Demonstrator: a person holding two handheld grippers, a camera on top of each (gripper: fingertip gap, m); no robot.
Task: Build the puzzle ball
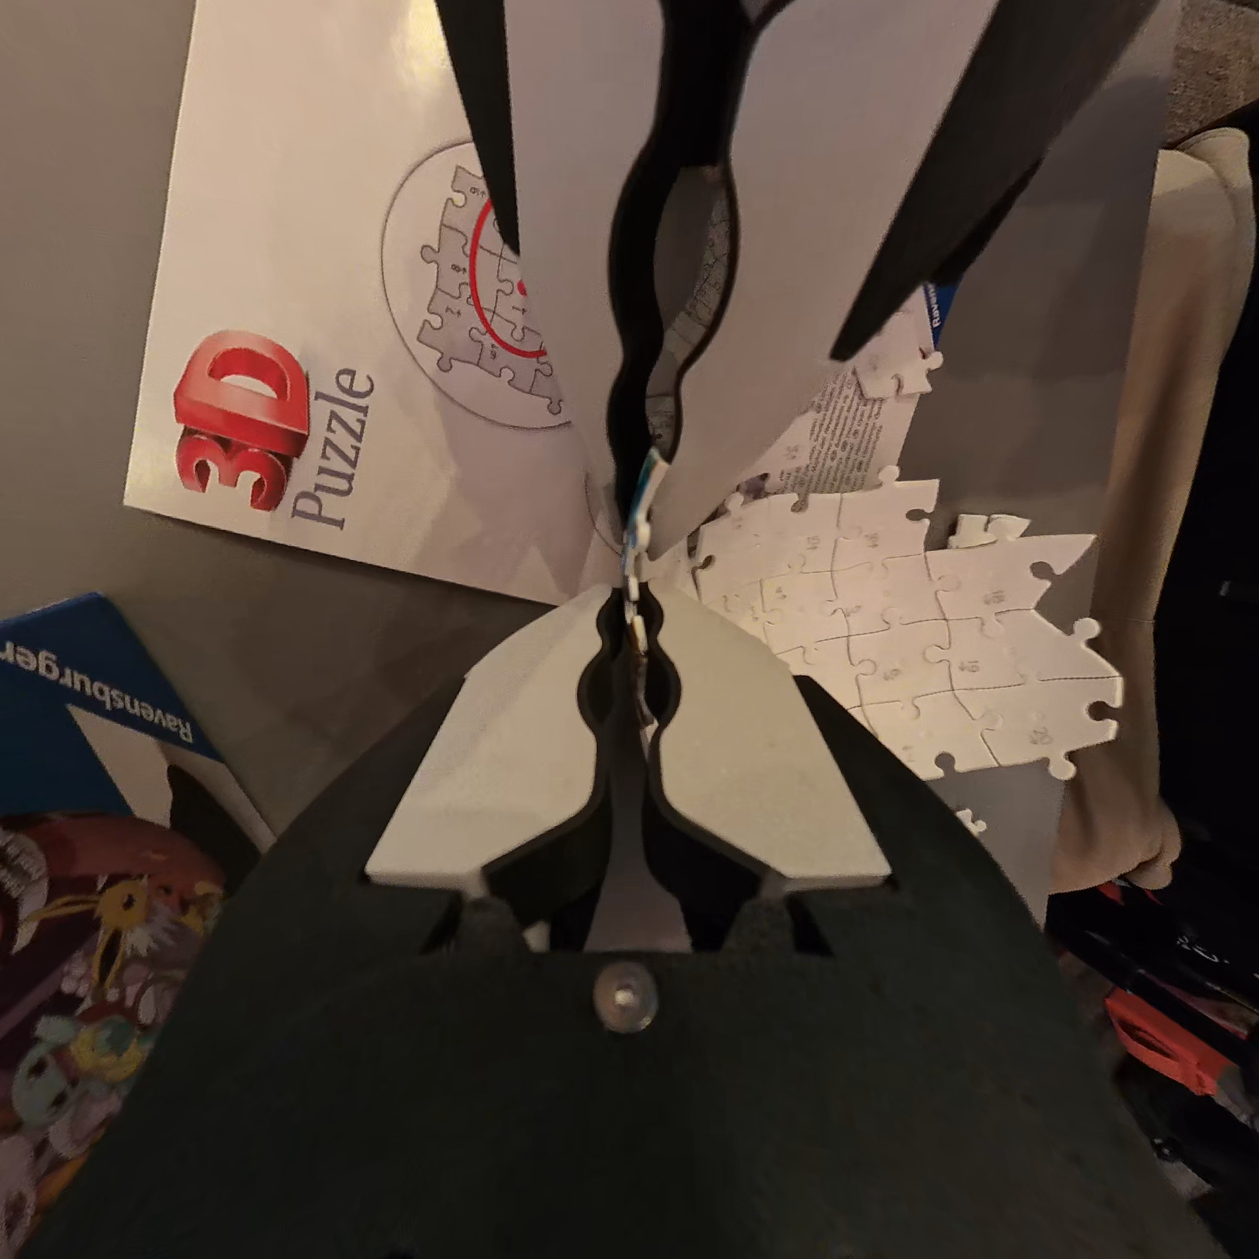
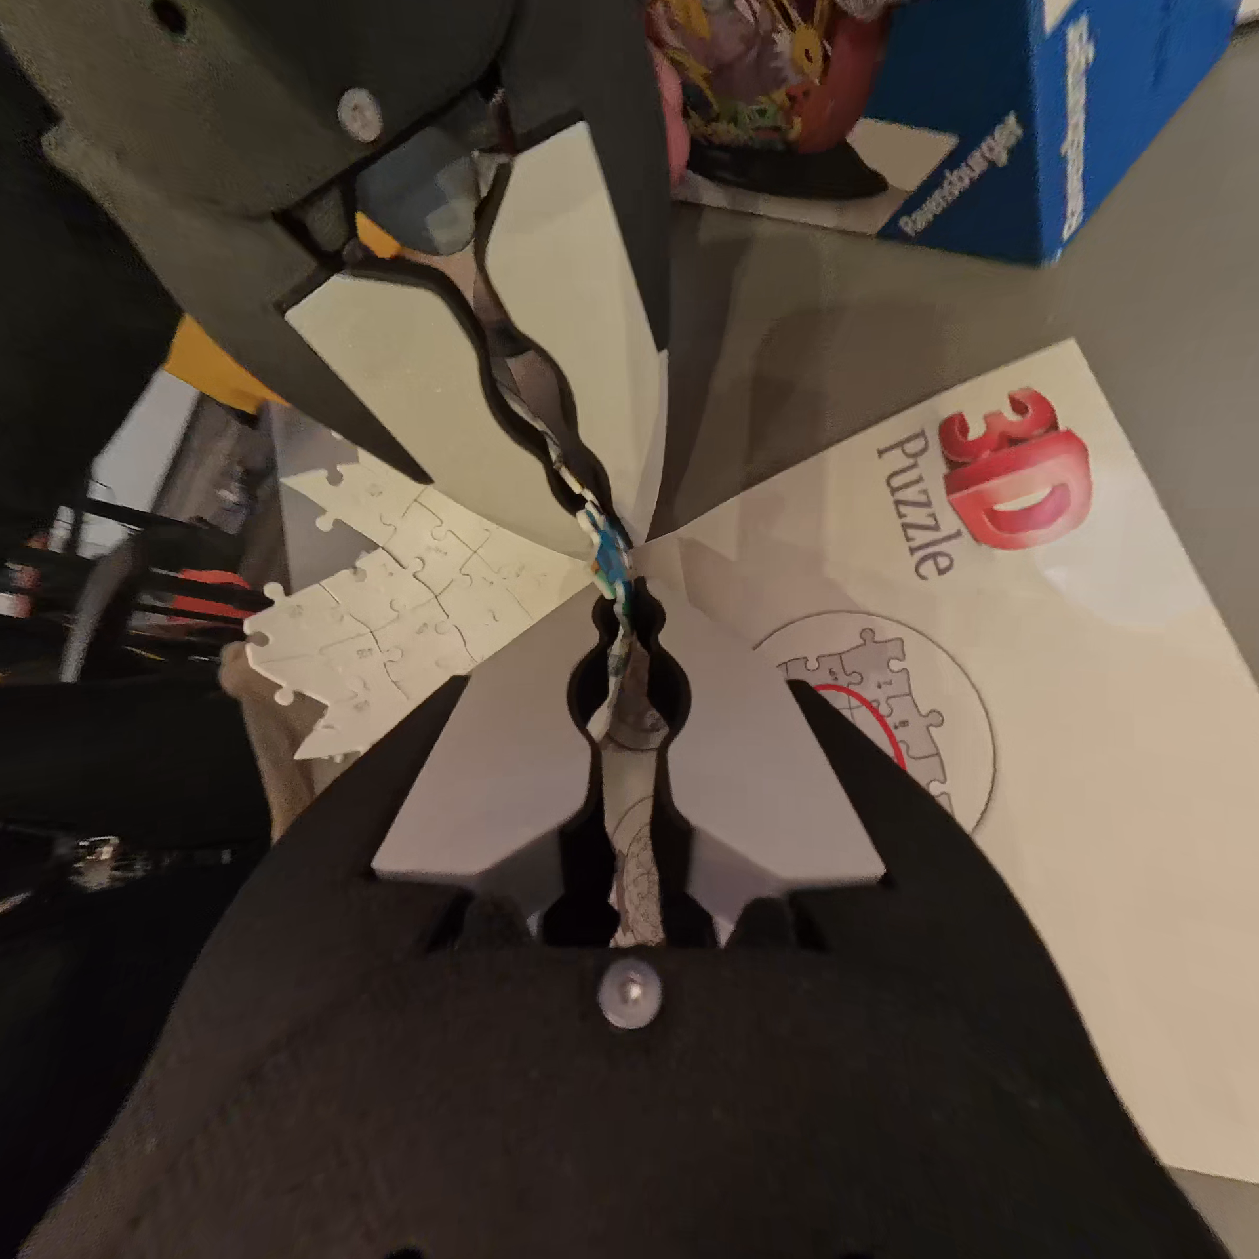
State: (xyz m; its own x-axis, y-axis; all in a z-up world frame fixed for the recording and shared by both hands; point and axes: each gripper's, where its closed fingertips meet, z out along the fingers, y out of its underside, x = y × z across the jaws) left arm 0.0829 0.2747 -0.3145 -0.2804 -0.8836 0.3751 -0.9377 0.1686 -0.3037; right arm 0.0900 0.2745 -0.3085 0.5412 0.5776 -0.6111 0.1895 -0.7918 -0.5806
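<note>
Grippers meet tip to tip: left gripper and right gripper each pinch a puzzle piece edge-on, jaws nearly closed.

Right gripper closed on edge-on puzzle piece; left gripper pinches the same piece from above, tips nearly touching. Assembled white section lies face-down at left. Instruction sheet at right, blue box behind.

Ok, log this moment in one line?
left tool: shut on puzzle pieces | right tool: shut on same pieces | tips meeting above instruction sheet | assembled section beside
</note>
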